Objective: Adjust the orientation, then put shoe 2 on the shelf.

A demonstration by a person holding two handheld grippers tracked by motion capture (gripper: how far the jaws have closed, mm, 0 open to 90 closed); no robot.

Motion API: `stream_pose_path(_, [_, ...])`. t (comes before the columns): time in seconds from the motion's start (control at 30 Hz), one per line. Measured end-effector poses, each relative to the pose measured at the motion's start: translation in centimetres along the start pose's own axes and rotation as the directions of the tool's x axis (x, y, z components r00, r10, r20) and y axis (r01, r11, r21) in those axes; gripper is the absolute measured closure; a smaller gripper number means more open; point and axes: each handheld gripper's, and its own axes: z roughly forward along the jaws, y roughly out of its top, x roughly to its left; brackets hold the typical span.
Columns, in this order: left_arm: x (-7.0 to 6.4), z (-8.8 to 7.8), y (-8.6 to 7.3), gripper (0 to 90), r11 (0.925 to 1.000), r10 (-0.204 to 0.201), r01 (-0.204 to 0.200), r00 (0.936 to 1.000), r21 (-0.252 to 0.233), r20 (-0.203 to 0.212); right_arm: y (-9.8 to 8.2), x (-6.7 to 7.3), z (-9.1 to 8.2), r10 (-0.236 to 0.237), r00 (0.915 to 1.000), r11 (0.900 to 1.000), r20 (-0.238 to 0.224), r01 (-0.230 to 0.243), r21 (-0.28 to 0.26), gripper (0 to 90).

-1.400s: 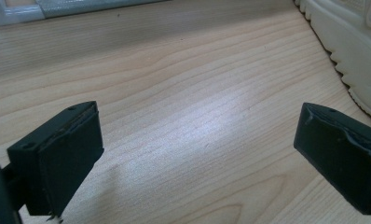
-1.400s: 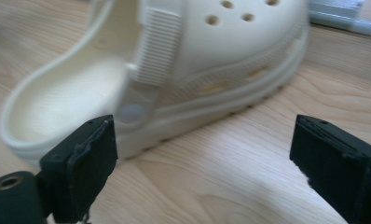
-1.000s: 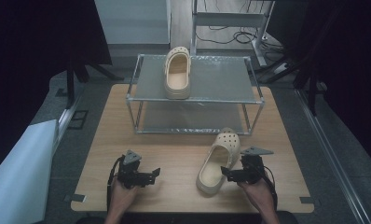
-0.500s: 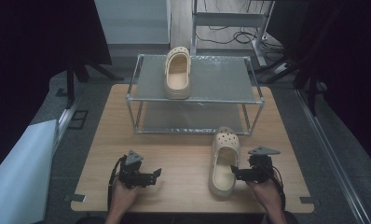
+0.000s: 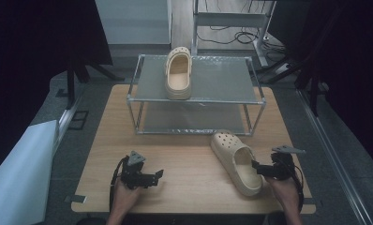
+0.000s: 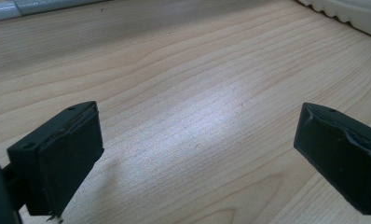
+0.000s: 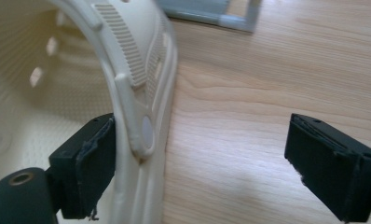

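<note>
Right gripper (image 5: 256, 165) swung clog (image 5: 236, 162) heel rightward; fingers closing around sidewall.

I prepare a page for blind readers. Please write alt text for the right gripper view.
The side wall of a cream clog stands between the right tongs, one black jaw inside the shoe against the wall, the other apart over the wooden table. The jaws have just been closing. A grey rack leg shows at the top.

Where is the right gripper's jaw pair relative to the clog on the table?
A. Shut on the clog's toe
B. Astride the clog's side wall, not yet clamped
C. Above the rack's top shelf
B: in the right gripper view the right gripper has one pad inside the clog, the other standing apart over the table.
</note>
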Motion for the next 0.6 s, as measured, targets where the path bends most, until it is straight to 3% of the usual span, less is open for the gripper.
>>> stream_pose_path(0.17, [-0.1, 0.1, 0.0, 1.0, 1.0000, 0.002, -0.002, 1.0000, 0.004, 0.001, -0.1, -1.2, -0.1, 0.024, 0.9997, 1.000, 0.008, -0.024, 0.004, 12.8])
stream_pose_path(0.3, [-0.2, 0.1, 0.0, 1.0, 1.0000, 0.002, -0.002, 1.0000, 0.005, 0.000, 0.0, -1.2, -0.1, 0.035, 0.9994, 0.999, -0.003, -0.035, 0.009, 15.1])
stream_pose_path(0.6, [-0.1, 0.2, 0.0, 1.1, 1.0000, 0.006, -0.006, 1.0000, 0.006, 0.001, 1.4, -0.6, 0.8, 0.052, 0.9909, 0.998, -0.124, -0.049, 0.033, 20.2])
